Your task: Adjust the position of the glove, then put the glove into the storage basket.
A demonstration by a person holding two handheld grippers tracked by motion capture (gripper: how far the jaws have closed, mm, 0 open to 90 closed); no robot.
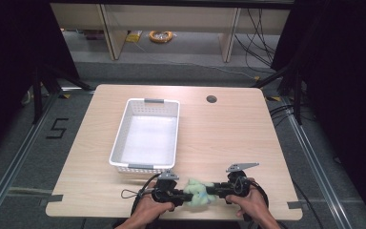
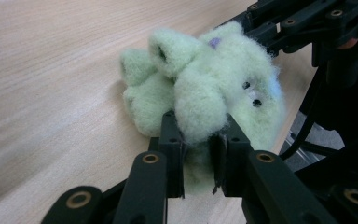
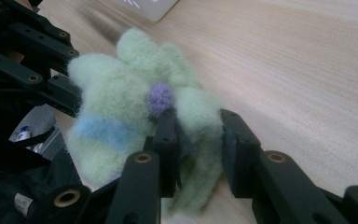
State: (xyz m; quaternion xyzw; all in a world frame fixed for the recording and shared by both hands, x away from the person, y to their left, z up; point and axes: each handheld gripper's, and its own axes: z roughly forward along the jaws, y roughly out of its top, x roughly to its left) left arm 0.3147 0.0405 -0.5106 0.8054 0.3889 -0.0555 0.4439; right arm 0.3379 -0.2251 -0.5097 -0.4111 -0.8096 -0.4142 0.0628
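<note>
Left claw point(image 2: 197, 154) pinched on a fluffy lobe of the green plush toy point(image 2: 200, 93), pads sunk into the fur; right claw point(image 3: 198, 140) clamped on the opposite side, just under the toy's purple dot. Toy strung between the two claws, resting on or barely off the table point(image 1: 228, 138) — hard to tell which — at the near edge, on the near right of the white basket point(image 1: 145, 136). Grab apparently done, both sides secured. Basket standing bare. Likely left to do: lift, carry across to the basket, drop in, let go
</note>
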